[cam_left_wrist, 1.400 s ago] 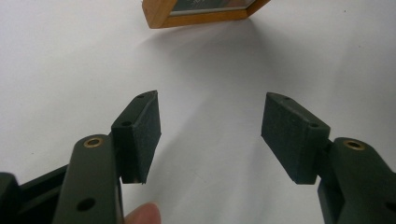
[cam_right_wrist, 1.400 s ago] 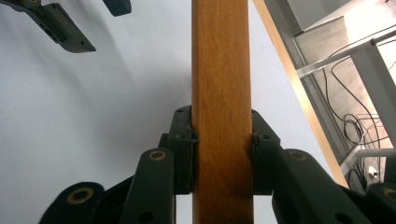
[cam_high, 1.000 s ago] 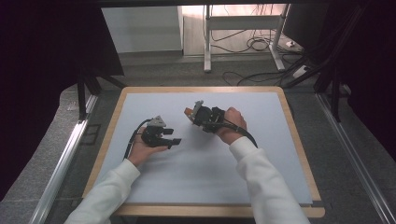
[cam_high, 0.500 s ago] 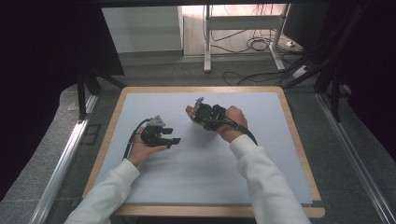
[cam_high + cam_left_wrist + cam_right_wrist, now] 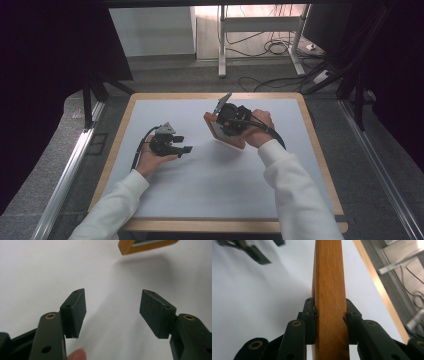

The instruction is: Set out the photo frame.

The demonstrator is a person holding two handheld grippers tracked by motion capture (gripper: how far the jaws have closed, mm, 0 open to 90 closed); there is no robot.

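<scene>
My right gripper [image 5: 223, 123] is shut on a flat wooden frame [image 5: 216, 134] and holds it tilted on edge above the white table top, right of centre. In the right gripper view both pads [image 5: 311, 320] clamp the frame's narrow wooden edge [image 5: 329, 285], with my right gripper [image 5: 329, 316] closed around it. My left gripper [image 5: 182, 144] rests low on the table at centre left, open, and it points toward the frame. In the left gripper view its jaws stand wide apart around my left gripper [image 5: 112, 312] with nothing between them; a corner of the frame [image 5: 126, 247] with a dark inner panel hangs ahead.
The table has a white surface with a wooden rim [image 5: 322, 155]. One finger of the left gripper [image 5: 259, 257] shows far off in the right gripper view. Beyond the far edge lie floor cables [image 5: 272, 47] and a metal stand [image 5: 221, 45]. Dark curtains flank both sides.
My right hand has lifted the wooden frame higher off the table and a little farther from me. My left hand and its gripper have stayed put.
</scene>
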